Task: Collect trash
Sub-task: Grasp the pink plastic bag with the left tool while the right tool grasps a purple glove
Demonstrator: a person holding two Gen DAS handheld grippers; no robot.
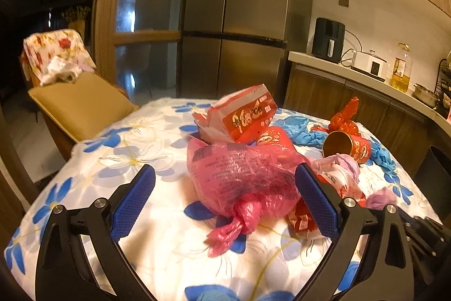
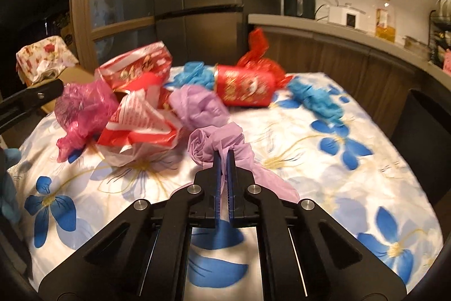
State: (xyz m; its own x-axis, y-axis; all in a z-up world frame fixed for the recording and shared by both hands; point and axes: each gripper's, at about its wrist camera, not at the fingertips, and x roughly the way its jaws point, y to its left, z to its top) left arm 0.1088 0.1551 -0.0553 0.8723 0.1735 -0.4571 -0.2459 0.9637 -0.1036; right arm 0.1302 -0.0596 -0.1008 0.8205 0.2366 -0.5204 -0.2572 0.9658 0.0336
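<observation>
Nearest in the right wrist view, the right gripper [image 2: 224,157] is pinching a twisted lilac plastic bag [image 2: 214,143], its two blue-padded jaws pressed together on a fold of the film. The bag's tail is trailing back to the right over the white tablecloth with blue flowers [image 2: 352,174].

In the left wrist view, the left gripper [image 1: 225,177] is hovering with its jaws spread wide. A knotted translucent pink plastic bag [image 1: 242,177] is lying between the blue pads [image 1: 135,196]; the right pad is sitting just beside the bag's edge, and I cannot tell whether it is touching, while the left pad is standing apart from it. The bag's knot is pointing toward the camera.

Just right of the pink bag, a crumpled red-and-white printed plastic bag [image 2: 141,117] is resting on the cloth. Behind the pink bag, a red and white cardboard carton [image 1: 242,114] is leaning tilted on the pile.

Farther right, a red cylindrical tin with a gold inside [image 1: 346,145] is lying on its side, its open mouth facing left in the left wrist view. Crumpled blue plastic bags [image 2: 315,98] are lying around it, and a shiny red foil wrapper [image 1: 344,117] is sticking up behind it.

Beyond the table, a steel refrigerator [image 1: 236,13] is standing, and a black appliance [image 1: 328,40] is sitting on the counter at the far right.
</observation>
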